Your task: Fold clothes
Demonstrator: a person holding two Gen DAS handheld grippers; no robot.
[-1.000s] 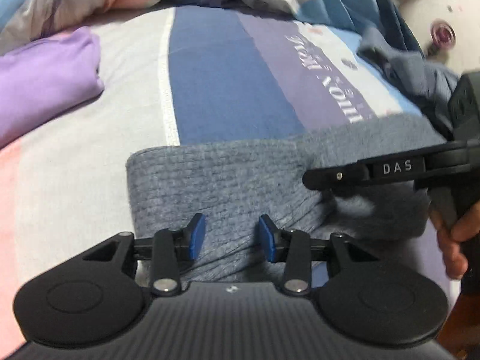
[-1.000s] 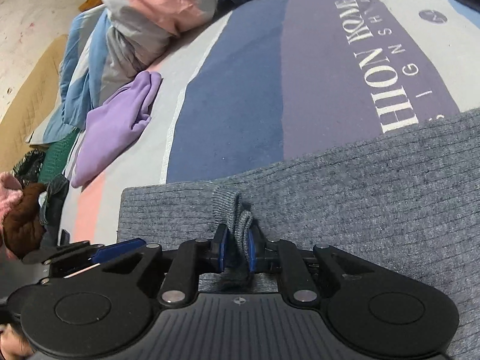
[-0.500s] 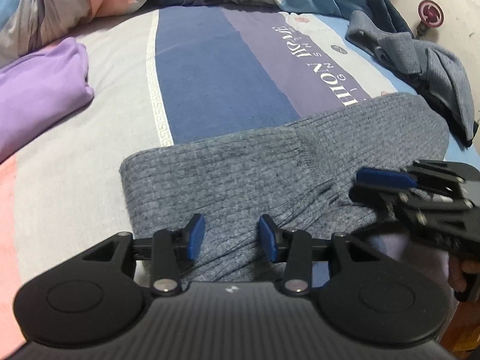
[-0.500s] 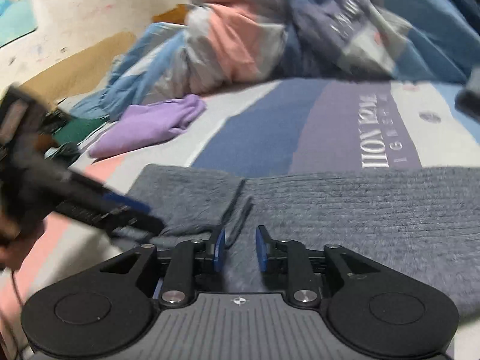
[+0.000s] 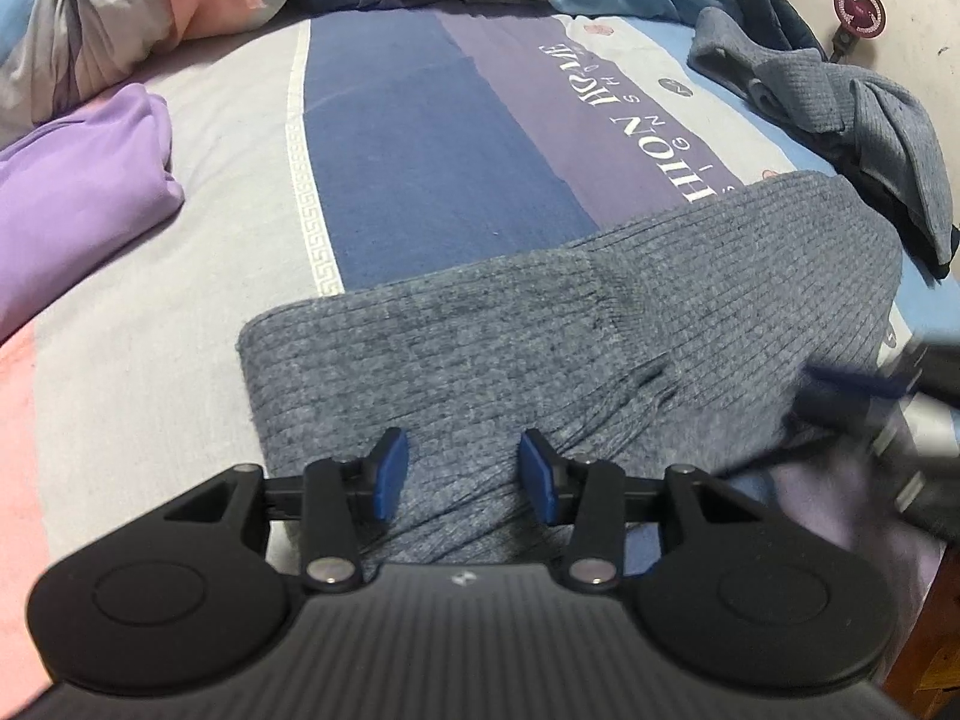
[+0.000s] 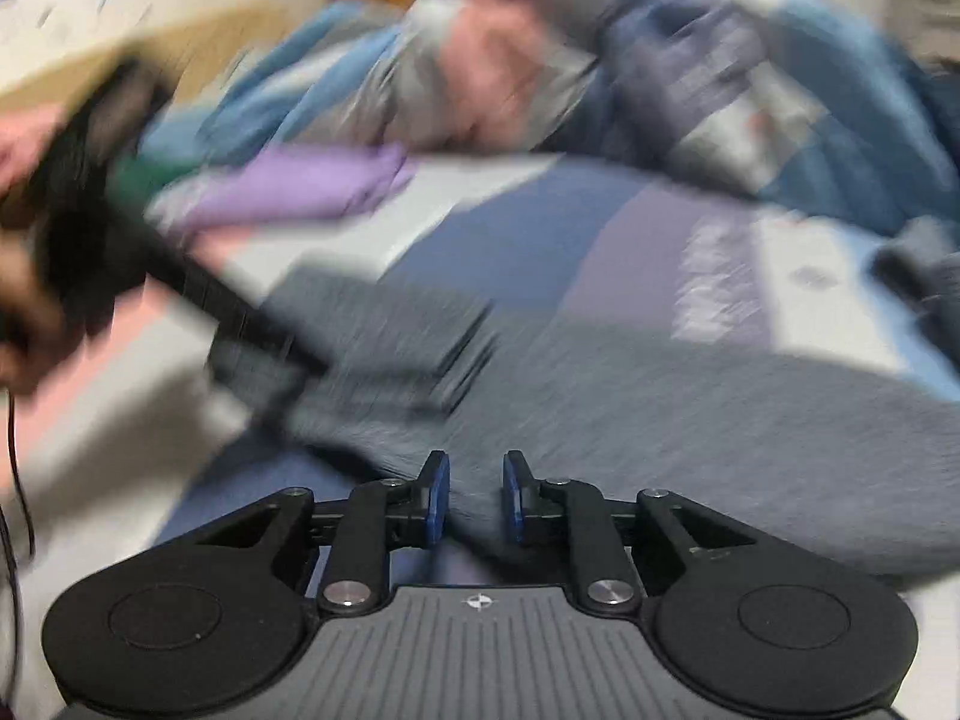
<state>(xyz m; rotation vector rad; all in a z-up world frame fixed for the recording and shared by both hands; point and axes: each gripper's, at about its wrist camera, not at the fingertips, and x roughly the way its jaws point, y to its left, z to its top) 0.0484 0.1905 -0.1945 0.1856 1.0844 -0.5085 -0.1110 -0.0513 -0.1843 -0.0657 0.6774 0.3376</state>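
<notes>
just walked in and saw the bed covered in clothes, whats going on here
A person with a handheld gripper in each hand is folding a grey knit sweater on a striped bedsheet. One sleeve already lies folded across the body. The left gripper is open just above the sweater's near edge, gripping nothing. The right gripper is also open and empty; its view is blurred. A purple garment and another grey-blue garment lie off to the sides.

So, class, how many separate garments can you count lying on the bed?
3: a grey sweater nearest, a purple top at left, a blue-grey garment far right. The bundled bedding may hide more.
</notes>
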